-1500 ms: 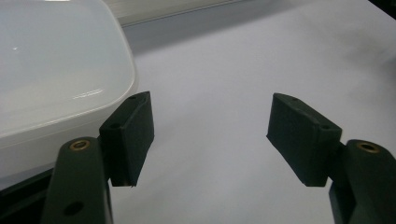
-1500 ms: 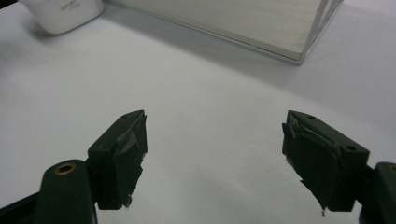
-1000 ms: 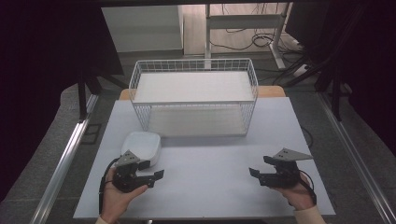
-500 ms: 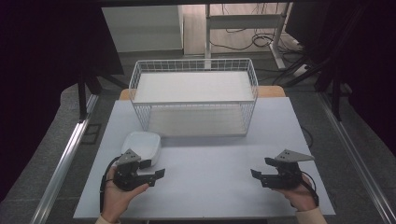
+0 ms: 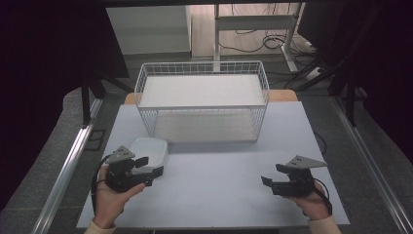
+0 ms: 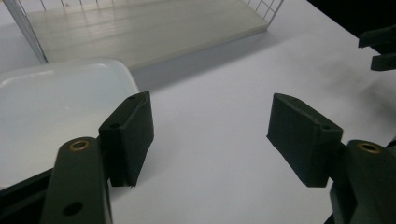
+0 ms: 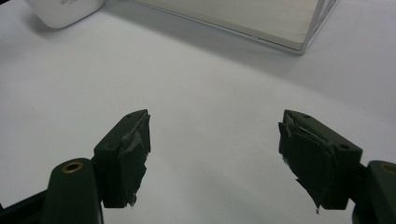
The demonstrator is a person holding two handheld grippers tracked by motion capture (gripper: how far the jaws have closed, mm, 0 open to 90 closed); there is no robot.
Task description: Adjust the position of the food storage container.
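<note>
A shallow white dish lies on the white table, just in front of the left corner of a white wire basket. My left gripper sits at the dish's near edge, open, with nothing between its jaws. In the left gripper view the dish lies beside and behind the left jaw of my open left gripper. My right gripper rests open over bare table at the right. In its own view my right gripper holds nothing, and the dish is far off at the top left.
The basket holds a flat white board and stands at the table's back middle. My right gripper's jaws show at the far right of the left gripper view. Bare tabletop lies between the two grippers. Dark floor and metal rails flank the table.
</note>
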